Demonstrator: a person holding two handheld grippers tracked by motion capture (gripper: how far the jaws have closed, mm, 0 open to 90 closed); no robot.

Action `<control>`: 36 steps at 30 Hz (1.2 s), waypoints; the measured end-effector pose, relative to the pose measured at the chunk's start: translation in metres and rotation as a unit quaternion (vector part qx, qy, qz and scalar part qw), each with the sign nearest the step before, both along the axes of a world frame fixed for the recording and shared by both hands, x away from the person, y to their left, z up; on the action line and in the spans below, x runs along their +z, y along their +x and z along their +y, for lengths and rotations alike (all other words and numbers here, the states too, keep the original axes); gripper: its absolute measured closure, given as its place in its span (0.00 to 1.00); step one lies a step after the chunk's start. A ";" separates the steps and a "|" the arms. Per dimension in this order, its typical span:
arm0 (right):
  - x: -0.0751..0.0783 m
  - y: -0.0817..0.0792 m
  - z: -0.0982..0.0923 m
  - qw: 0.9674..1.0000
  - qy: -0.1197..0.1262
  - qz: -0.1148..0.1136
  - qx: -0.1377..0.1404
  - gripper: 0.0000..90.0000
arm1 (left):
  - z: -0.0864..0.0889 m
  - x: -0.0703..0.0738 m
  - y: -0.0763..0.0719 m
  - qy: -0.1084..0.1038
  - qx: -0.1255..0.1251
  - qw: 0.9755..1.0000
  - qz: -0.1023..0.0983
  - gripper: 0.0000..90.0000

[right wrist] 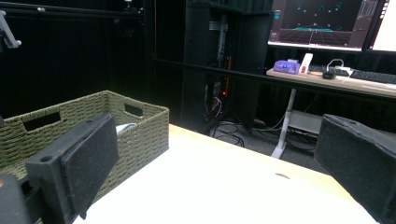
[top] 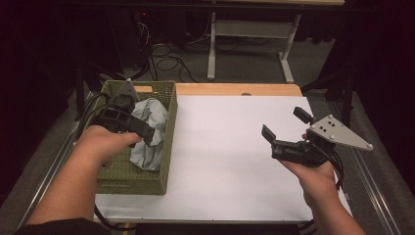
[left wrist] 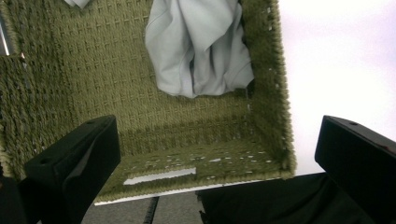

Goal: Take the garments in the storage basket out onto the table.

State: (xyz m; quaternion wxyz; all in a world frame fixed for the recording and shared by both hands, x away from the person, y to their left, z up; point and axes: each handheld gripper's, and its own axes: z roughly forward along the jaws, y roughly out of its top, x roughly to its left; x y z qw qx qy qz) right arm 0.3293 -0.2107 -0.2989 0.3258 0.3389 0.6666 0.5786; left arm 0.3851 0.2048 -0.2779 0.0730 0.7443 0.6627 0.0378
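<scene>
A green woven basket (top: pixel 167 147) stands at the left end of the table, and a crumpled light grey cloth (top: pixel 152 126) lies inside it. My left gripper (top: pixel 146 133) hovers over the basket, pointing down into it. In the left gripper view my left gripper (left wrist: pixel 219 126) is open, with the cloth (left wrist: pixel 201 51) lying beyond its jaws on the basket floor (left wrist: pixel 93 74). My right gripper (top: pixel 285 123) is held above the white sheet at the right, open and holding nothing. In the right gripper view my right gripper (right wrist: pixel 217 126) faces the basket (right wrist: pixel 140 126) from the side.
A white sheet (top: pixel 230 161) covers most of the wooden table (top: pixel 235 89). Beyond the table stand a white-legged desk (top: pixel 249 44) and floor cables (top: pixel 171 61). The right gripper view has a desk with monitors (right wrist: pixel 322 23) and a keyboard (right wrist: pixel 373 75).
</scene>
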 end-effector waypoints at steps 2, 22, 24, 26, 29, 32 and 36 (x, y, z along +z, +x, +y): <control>-0.001 0.001 0.001 1.000 -0.002 0.002 0.000 0.01 | 0.004 -0.007 0.001 -0.003 0.001 1.000 0.004 0.01; -0.004 0.002 0.004 1.000 -0.002 0.006 0.005 0.01 | 0.019 -0.066 0.008 -0.030 0.000 0.999 0.020 0.01; -0.005 0.002 0.004 1.000 -0.003 0.006 0.005 0.00 | 0.020 -0.070 0.009 -0.033 0.001 0.999 0.017 0.01; -0.006 0.002 0.004 1.000 -0.003 0.008 0.005 0.01 | 0.021 -0.082 0.011 -0.031 0.003 0.999 0.015 0.01; -0.007 0.003 0.004 1.000 -0.004 0.008 0.003 0.01 | 0.020 -0.093 0.013 -0.030 -0.001 0.999 0.017 0.01; -0.008 0.003 0.004 1.000 -0.005 0.010 0.002 0.00 | 0.018 -0.101 0.017 -0.029 -0.007 0.999 0.013 0.01; -0.008 0.003 0.005 1.000 -0.005 0.008 0.000 0.01 | 0.016 -0.108 0.022 -0.030 -0.011 0.999 0.008 0.01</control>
